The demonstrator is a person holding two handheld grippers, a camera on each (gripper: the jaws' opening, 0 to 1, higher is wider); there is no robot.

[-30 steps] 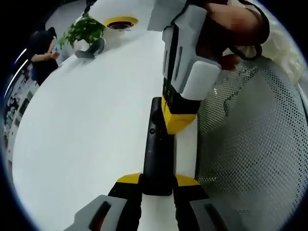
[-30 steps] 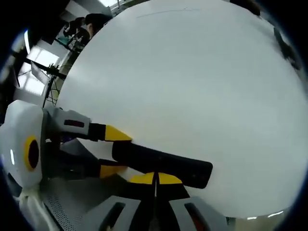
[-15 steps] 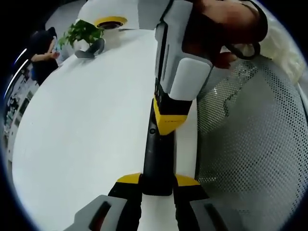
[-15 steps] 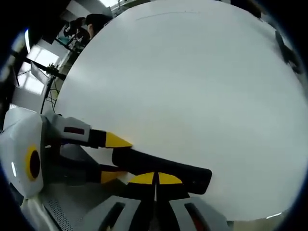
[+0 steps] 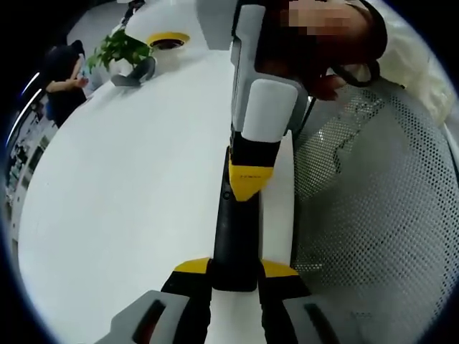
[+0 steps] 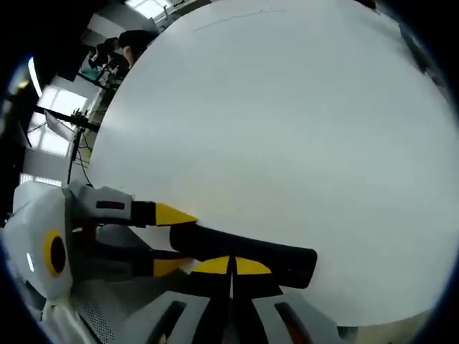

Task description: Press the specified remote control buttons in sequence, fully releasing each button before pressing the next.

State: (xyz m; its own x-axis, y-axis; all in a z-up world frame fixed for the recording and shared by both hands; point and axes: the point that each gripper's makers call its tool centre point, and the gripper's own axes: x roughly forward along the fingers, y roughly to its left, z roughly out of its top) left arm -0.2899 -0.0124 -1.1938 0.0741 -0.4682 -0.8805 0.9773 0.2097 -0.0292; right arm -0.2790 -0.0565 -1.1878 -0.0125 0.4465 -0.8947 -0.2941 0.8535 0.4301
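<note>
Item: slim black plastic remote control, lying on the white round table near its edge. We hold its near end clamped in our left gripper. Our right gripper, tips closed together, rests on its face. We should press straight down, then lift fully clear.

No legible text, label, brand or number on anything in either view.
</note>
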